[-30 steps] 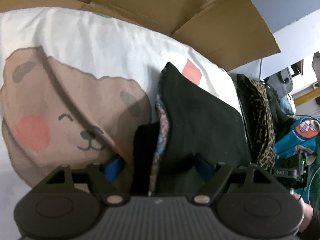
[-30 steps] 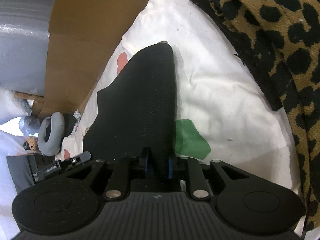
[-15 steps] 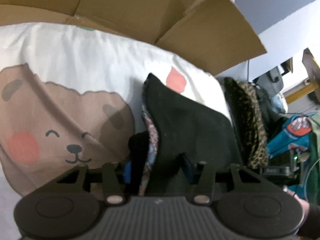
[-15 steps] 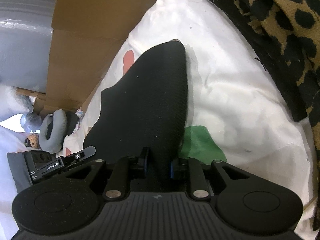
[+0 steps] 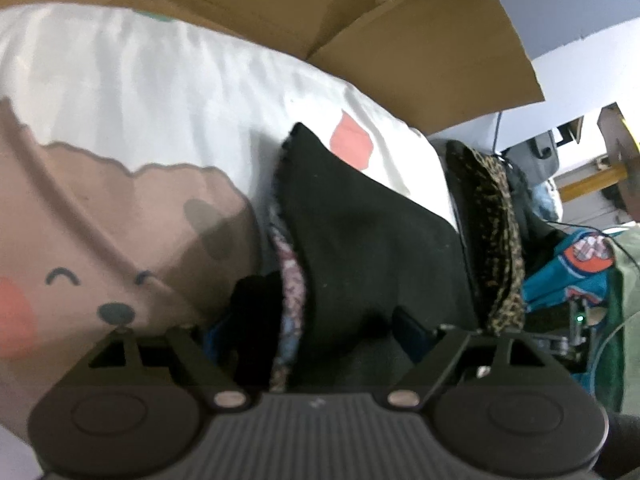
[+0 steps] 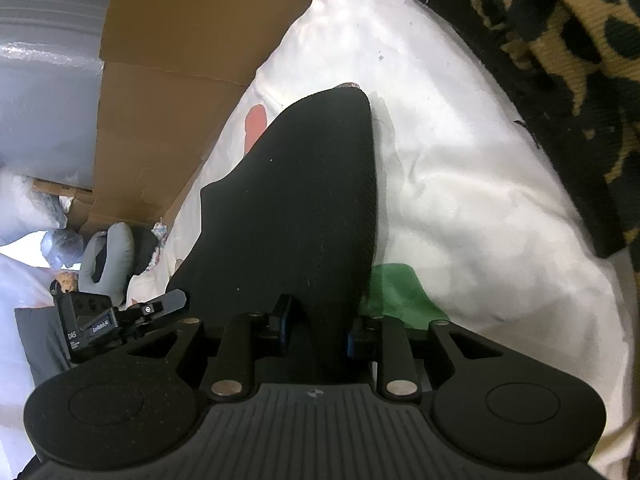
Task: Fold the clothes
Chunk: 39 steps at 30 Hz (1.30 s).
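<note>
The black garment (image 5: 372, 248) lies doubled over on the white bedcover (image 5: 168, 92), its floral lining (image 5: 294, 280) showing along the left fold line, so at least one fold looks done. It sits toward the right side of the bed, just right of the printed bear face and short of the bed's far edge, where cardboard (image 5: 420, 48) stands. The leopard-print garment (image 5: 496, 232) is heaped along the bed's right edge, and more clothes lie past it, so much of the task seems left.

The left hand-held gripper (image 5: 308, 336) has its jaws standing wide; they have just been opening again after a brief squeeze. The near left part of the black garment, fold and lining, lies between them. The picture is blurred and I cannot tell whether the blue pads (image 5: 410, 326) touch the cloth; to me it reads as let go.

The right hand-held gripper (image 6: 316, 330) has its jaws narrow and easing apart, with the garment's near right edge between them. The black cloth fills the gap from pad to pad, so I judge it a loosening hold, close to release. The green patch (image 6: 400, 294) on the bedcover lies just right of it.
</note>
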Each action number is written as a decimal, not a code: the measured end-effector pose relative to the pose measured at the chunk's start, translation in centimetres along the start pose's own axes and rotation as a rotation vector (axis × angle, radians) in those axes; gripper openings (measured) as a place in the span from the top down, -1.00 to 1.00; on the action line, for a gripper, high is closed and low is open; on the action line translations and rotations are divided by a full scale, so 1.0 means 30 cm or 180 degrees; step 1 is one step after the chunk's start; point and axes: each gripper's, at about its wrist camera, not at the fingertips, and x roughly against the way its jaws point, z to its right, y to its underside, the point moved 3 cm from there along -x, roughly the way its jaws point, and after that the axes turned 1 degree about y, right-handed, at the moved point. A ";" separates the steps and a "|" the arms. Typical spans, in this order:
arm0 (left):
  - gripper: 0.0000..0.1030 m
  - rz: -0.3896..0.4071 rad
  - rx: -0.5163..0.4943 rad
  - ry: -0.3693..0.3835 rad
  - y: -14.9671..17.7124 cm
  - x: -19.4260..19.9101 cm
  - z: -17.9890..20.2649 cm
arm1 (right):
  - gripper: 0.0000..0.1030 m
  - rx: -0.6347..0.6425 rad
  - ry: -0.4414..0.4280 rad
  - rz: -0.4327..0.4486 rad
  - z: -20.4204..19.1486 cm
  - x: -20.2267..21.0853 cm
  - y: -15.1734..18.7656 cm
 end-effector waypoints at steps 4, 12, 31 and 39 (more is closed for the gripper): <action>-0.16 -0.0085 0.0125 0.0095 -0.003 -0.007 -0.013 | 0.48 0.0003 -0.0078 -0.0037 -0.014 -0.011 -0.001; -0.19 -0.0104 0.0476 0.0299 -0.019 -0.022 -0.065 | 0.48 -0.0107 -0.0155 0.0028 -0.017 -0.005 0.013; 0.32 -0.0124 0.0010 -0.0912 -0.002 -0.016 0.116 | 0.85 0.0202 0.0585 0.0042 -0.106 -0.041 0.036; 0.37 0.0021 -0.0020 -0.1289 0.035 0.100 0.241 | 0.86 0.0626 0.0761 -0.0022 -0.263 0.039 0.035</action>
